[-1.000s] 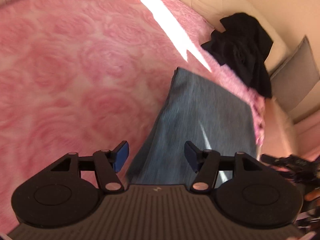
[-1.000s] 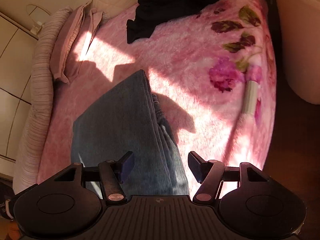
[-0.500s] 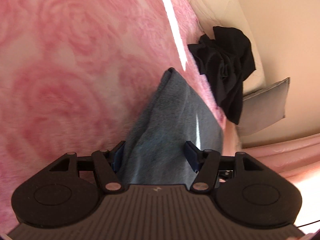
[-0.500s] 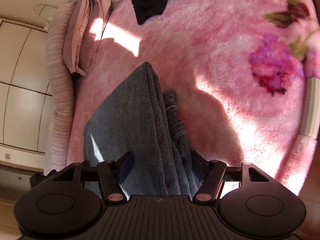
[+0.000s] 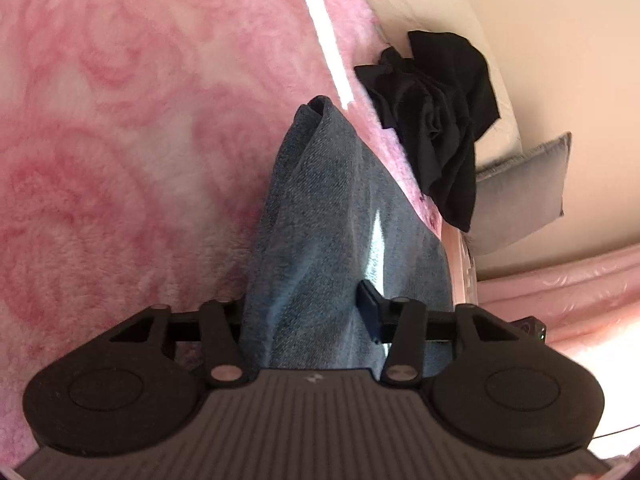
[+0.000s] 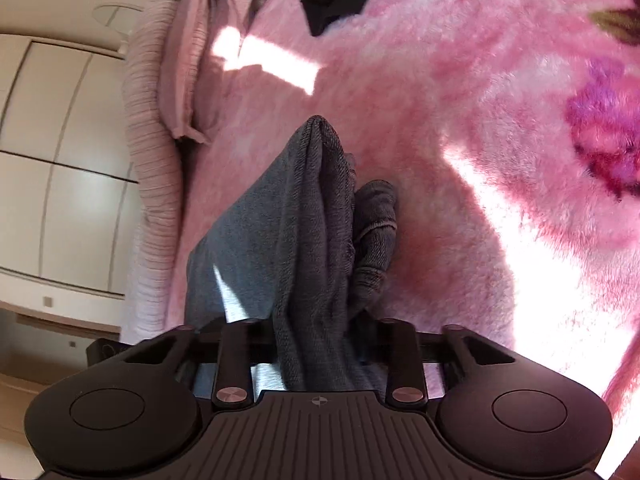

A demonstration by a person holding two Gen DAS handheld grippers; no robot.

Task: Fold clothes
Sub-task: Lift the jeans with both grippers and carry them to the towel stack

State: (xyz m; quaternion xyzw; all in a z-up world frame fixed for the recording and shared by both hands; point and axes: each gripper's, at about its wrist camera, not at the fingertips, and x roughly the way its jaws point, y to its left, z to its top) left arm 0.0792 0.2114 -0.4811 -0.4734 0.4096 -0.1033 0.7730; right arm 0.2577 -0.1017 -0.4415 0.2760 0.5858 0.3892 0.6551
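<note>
one jeans point(image 5: 336, 216), one black garment point(image 5: 436, 120), two pillows point(image 6: 176, 80)

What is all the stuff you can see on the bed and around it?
jeans: one, blue denim, folded on the blanket, held at the near end by both tongs.
blanket: one, pink and fluffy with a rose pattern, covering the bed.
black garment: one, crumpled, at the blanket's far edge.
grey cushion: one, beside the black garment.
pink pillows: striped, stacked at the bed's edge.
wardrobe: white, beyond the pillows.
left tongs: black, gripping the jeans.
right tongs: black, gripping the jeans.
</note>
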